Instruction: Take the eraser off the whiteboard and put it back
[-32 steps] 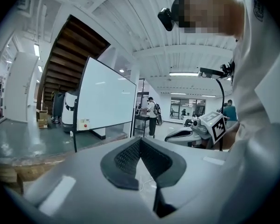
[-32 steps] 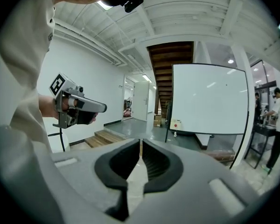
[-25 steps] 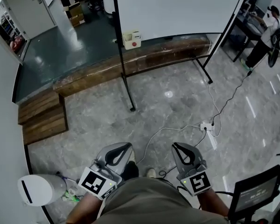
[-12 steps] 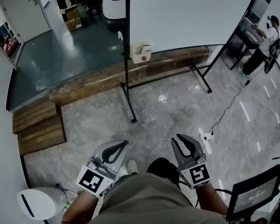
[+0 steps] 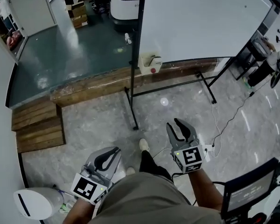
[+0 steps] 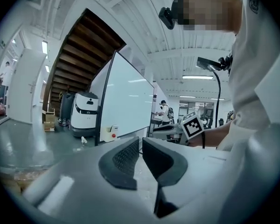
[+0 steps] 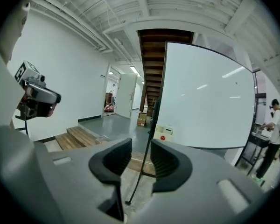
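Grey marble floor point(image 5: 93, 125) and a low wooden kerb point(image 5: 93, 87) lie before the whiteboard point(image 5: 200, 22).

Grey marbled floor point(image 5: 98, 120), bounded by a wooden step point(image 5: 98, 80) that edges a raised dark green floor point(image 5: 65, 50). On the marble: whiteboard stand point(image 5: 132, 111), power strip point(image 5: 207, 148) with cable point(image 5: 233, 117), white cylinder point(image 5: 35, 203). On the green floor: boxes point(image 5: 78, 13).
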Demonstrator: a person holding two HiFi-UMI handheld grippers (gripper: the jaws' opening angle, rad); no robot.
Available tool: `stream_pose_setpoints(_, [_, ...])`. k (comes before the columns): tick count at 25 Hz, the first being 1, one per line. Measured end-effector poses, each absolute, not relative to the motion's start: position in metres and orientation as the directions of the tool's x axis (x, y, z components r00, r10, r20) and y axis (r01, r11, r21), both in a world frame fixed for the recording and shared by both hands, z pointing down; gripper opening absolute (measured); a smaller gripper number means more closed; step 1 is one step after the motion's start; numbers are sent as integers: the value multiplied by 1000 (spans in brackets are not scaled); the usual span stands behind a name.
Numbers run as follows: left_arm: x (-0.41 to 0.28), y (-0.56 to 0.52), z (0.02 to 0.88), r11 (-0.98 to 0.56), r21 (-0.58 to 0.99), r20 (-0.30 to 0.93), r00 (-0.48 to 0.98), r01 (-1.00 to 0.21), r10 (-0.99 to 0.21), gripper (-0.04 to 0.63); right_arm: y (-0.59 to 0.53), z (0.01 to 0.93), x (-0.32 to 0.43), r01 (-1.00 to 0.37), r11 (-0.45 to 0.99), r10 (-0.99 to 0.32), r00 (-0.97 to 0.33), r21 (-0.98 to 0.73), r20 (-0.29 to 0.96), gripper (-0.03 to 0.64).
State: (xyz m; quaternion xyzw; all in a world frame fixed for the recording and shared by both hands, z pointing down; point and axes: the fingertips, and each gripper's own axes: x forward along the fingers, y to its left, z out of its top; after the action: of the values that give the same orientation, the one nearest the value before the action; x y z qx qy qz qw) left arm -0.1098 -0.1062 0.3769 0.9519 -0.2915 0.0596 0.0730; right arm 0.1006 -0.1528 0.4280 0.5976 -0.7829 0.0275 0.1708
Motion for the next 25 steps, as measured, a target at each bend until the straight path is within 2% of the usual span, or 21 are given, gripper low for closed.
stream_pose_setpoints(12, [-62, -224, 359, -737, 109, 162, 743, -668, -649, 29, -366, 468, 163, -951, 292, -912, -245, 100, 327, 212])
stream_pose_setpoints(25, [-40, -280, 365, -655, 91, 242, 654, -750, -716, 29, -502, 516, 183, -968, 251, -914, -244, -21, 323, 313])
